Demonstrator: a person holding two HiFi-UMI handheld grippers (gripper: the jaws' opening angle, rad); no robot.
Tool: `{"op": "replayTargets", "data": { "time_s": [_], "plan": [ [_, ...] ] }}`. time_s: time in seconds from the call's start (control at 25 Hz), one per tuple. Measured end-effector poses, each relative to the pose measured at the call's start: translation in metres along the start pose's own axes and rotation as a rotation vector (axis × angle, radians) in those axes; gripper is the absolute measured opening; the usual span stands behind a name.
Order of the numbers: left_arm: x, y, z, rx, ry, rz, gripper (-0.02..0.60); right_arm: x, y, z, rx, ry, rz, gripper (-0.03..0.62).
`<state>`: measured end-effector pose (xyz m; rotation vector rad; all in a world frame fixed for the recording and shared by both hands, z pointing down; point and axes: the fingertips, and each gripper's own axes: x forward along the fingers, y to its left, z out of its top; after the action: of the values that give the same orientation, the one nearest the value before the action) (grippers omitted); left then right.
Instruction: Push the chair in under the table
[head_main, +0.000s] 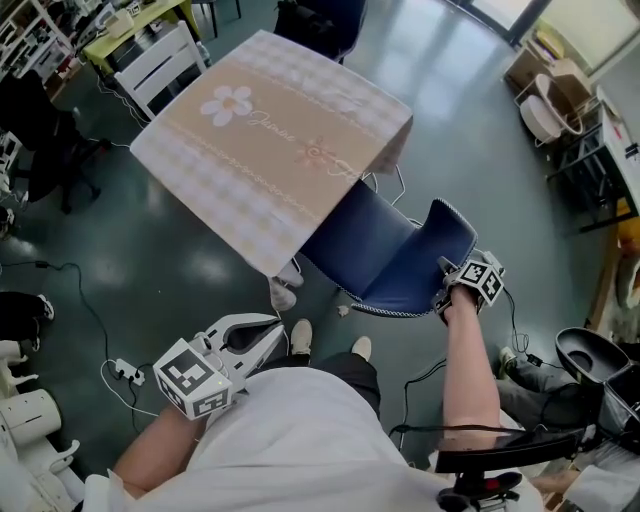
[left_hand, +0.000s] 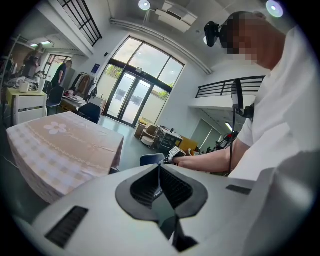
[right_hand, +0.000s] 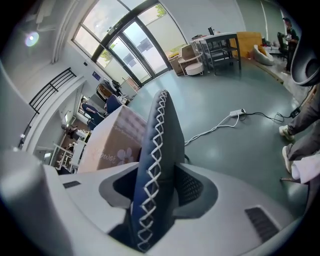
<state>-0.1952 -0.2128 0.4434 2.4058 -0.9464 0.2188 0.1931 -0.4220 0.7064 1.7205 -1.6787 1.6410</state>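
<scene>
The table (head_main: 250, 150), covered with a beige flowered cloth, stands in the middle of the head view. A blue chair (head_main: 370, 250) has its seat partly under the table's near right corner. Its stitched backrest (right_hand: 157, 150) stands upright between the jaws of my right gripper (right_hand: 155, 190), which straddles the backrest's top edge (head_main: 445, 285). A dark gap shows beside the left pad, so the jaws are open around it. My left gripper (head_main: 280, 335) hangs low beside my body, away from the chair, tips together (left_hand: 160, 167) with nothing held.
A white slatted chair (head_main: 160, 65) and a dark blue chair (head_main: 320, 25) stand at the table's far sides. A power strip with its cable (head_main: 125, 372) lies on the floor at left. A black office chair (head_main: 590, 355) and someone's legs are at right.
</scene>
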Motion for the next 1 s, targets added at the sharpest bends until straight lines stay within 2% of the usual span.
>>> {"op": "replayTargets", "data": {
  "time_s": [0.16, 0.4, 0.52, 0.6, 0.72, 0.8, 0.92, 1.0],
  "plan": [
    [-0.001, 0.000, -0.002, 0.018, 0.000, -0.038, 0.012, -0.021, 0.001, 0.006, -0.049, -0.056, -0.019, 0.194],
    [0.013, -0.013, -0.002, 0.051, -0.003, -0.121, 0.012, -0.093, 0.022, 0.007, -0.226, -0.140, -0.036, 0.194],
    [0.024, -0.029, 0.002, 0.081, -0.008, -0.162, 0.012, -0.135, 0.040, -0.005, -0.336, -0.182, -0.016, 0.193],
    [0.030, -0.043, 0.004, 0.096, -0.016, -0.182, 0.012, -0.162, 0.056, -0.022, -0.425, -0.194, 0.020, 0.188],
    [0.036, -0.070, 0.000, 0.114, -0.020, -0.204, 0.012, -0.201, 0.079, -0.058, -0.562, -0.196, 0.101, 0.069],
    [0.041, -0.090, -0.006, 0.130, -0.014, -0.213, 0.012, -0.224, 0.089, -0.088, -0.640, -0.182, 0.172, 0.019],
    [0.051, -0.125, -0.016, 0.132, -0.001, -0.237, 0.011, -0.259, 0.097, -0.134, -0.749, -0.153, 0.276, 0.014],
    [0.055, -0.152, -0.025, 0.136, 0.006, -0.248, 0.011, -0.282, 0.094, -0.163, -0.834, -0.137, 0.308, 0.014]
  ]
}}
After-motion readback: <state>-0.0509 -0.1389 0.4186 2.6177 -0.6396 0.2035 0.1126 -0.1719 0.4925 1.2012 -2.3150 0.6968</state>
